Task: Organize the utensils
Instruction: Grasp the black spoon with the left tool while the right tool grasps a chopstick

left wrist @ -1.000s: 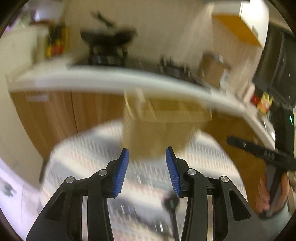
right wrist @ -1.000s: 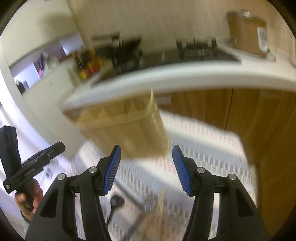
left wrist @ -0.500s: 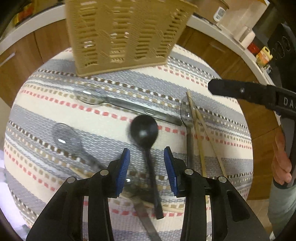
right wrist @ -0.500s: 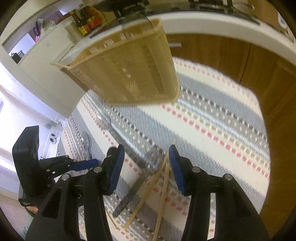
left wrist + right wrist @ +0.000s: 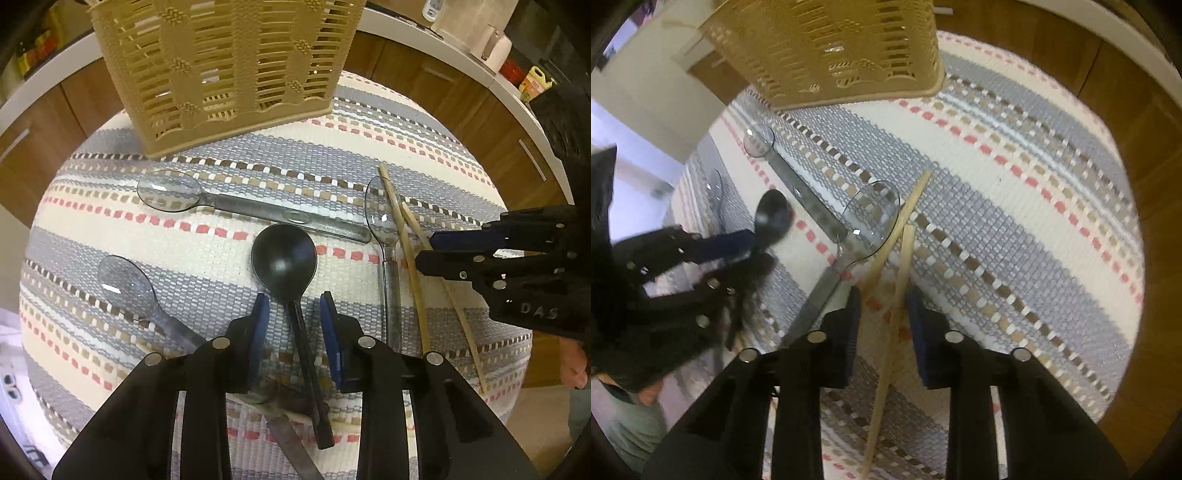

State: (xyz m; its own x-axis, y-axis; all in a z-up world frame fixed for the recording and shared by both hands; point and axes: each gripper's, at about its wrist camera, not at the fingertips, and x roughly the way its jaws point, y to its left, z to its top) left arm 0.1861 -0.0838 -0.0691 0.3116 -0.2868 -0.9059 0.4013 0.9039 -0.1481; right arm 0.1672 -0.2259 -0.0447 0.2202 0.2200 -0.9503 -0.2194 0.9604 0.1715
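Observation:
In the left wrist view my left gripper (image 5: pixel 294 310) points down at the table. The handle of a black spoon (image 5: pixel 284 258) lies between its closing jaws, with a gap on each side. My right gripper (image 5: pixel 883 299) straddles two wooden chopsticks (image 5: pixel 905 236); its jaws are closing and the pads stand just clear of them. The chopsticks (image 5: pixel 406 240) lie across a clear spoon (image 5: pixel 380 214), with the right gripper (image 5: pixel 424 251) over them. A tan slotted basket (image 5: pixel 221 66) stands at the far side of the table.
A striped woven cloth (image 5: pixel 424 147) covers the round table. Two more clear spoons (image 5: pixel 170 190) (image 5: pixel 125 284) lie to the left. A flat grey handle (image 5: pixel 291 435) sticks out under the left gripper. Wooden cabinets (image 5: pixel 443 81) and a white counter ring the table.
Both grippers have tipped from the kitchen counter down onto the table and sunk close over the utensils. Their jaws have narrowed around the spoon handle and the chopsticks.

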